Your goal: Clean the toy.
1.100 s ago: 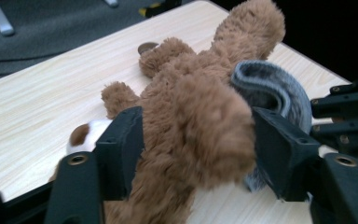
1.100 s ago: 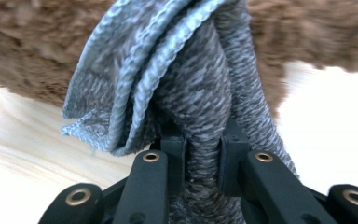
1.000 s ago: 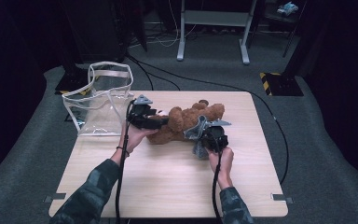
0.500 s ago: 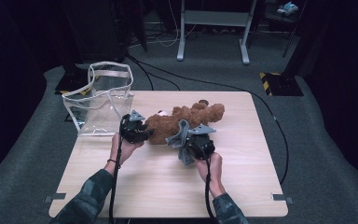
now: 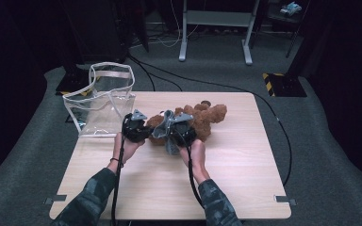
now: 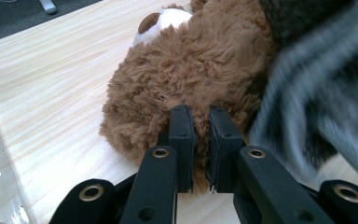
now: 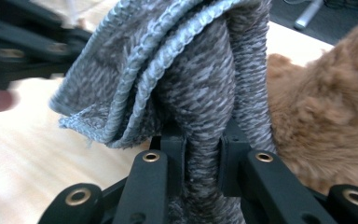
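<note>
Gripping the teddy bear (image 5: 202, 120) and its grey knitted cloth (image 5: 165, 132) with both grippers, beside the clear bag (image 5: 104, 101).

The bear lies on its side near the middle of the wooden table (image 5: 245, 174), with the bag just to its left at the table edge. The left gripper (image 6: 200, 140) has just been closing its jaws, and now they pinch a tuft of brown fur at the bear's near end. The right gripper (image 7: 204, 154) is clenched on a bunched fold of the grey cloth, which hangs in front of the bear. To do this step well, I think the left jaws should take more than loose fur, because a thin tuft can slip when the bear is lifted. Both hands should rise together, so the cloth does not pull off, and the bag mouth must stay open.
</note>
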A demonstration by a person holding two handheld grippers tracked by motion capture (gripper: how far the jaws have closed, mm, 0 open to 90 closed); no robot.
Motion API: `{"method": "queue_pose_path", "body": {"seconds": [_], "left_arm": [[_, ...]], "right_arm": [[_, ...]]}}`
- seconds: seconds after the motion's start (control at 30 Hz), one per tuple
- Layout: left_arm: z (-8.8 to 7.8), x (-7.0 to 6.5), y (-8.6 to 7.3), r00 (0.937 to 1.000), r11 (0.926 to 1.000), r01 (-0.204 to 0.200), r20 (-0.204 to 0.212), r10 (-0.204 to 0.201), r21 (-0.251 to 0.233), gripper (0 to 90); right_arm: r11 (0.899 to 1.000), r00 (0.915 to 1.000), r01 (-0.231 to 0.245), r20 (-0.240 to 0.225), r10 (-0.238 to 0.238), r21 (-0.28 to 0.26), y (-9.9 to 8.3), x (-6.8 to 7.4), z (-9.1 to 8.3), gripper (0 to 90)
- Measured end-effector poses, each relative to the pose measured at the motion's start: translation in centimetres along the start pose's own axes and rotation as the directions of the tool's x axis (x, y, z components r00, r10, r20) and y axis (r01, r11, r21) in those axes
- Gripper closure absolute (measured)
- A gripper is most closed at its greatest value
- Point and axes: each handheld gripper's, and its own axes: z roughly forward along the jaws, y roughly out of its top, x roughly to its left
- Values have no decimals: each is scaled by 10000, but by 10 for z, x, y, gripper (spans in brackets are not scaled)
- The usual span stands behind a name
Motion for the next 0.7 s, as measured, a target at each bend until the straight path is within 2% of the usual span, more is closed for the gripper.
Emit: {"method": "queue_pose_path", "body": {"seconds": [0.1, 0.13, 0.3, 0.33, 0.43, 0.47, 0.53, 0.57, 0.6, 0.63, 0.67, 0.7], "left_arm": [[0, 2, 0, 10000, 10000, 5, 88, -5, -11, 820], [0, 2, 0, 10000, 10000, 5, 88, -5, -11, 820], [0, 2, 1, 9997, 9999, 97, 208, -95, -88, 819], [0, 2, 1, 9997, 9999, 97, 208, -95, -88, 819], [0, 4, 2, 9997, 9999, 74, 243, -71, -102, 819], [0, 5, 2, 9995, 9999, 106, 315, -104, -76, 818], [0, 6, 1, 9991, 9996, 239, 366, -234, -134, 818], [0, 6, 1, 9991, 9996, 239, 366, -234, -134, 817], [0, 7, 2, 9990, 9998, 188, 409, -186, -53, 817], [0, 7, 2, 9990, 9998, 204, 401, -202, -56, 817], [0, 7, 2, 9989, 9997, 233, 410, -230, -57, 817], [0, 8, 2, 9986, 9997, 264, 464, -263, -18, 816]], "right_arm": [[9981, 9978, -621, 248, 620, 46, -6, -17, -2, 766], [9981, 9978, -621, 248, 620, 46, -6, -17, -2, 766], [9928, 9905, -1150, 727, 1171, -328, -13, -41, -16, 766], [9928, 9905, -1150, 727, 1171, -328, -13, -41, -16, 766], [9885, 9835, -1437, 1039, 1479, -466, -14, -52, -23, 766], [9886, 9820, -1431, 1179, 1478, -478, -14, -55, -26, 766], [9831, 9749, -1685, 1351, 1771, -721, -15, -61, -33, 766], [9831, 9749, -1685, 1351, 1771, -721, -15, -61, -33, 766], [9846, 9778, -1573, 1280, 1660, -758, -15, -61, -36, 766], [9868, 9844, -1401, 960, 1476, -812, -14, -53, -39, 766], [9868, 9844, -1401, 960, 1476, -812, -14, -53, -39, 766], [9910, 9927, -1112, 387, 1144, -749, -13, -39, -38, 766]]}}
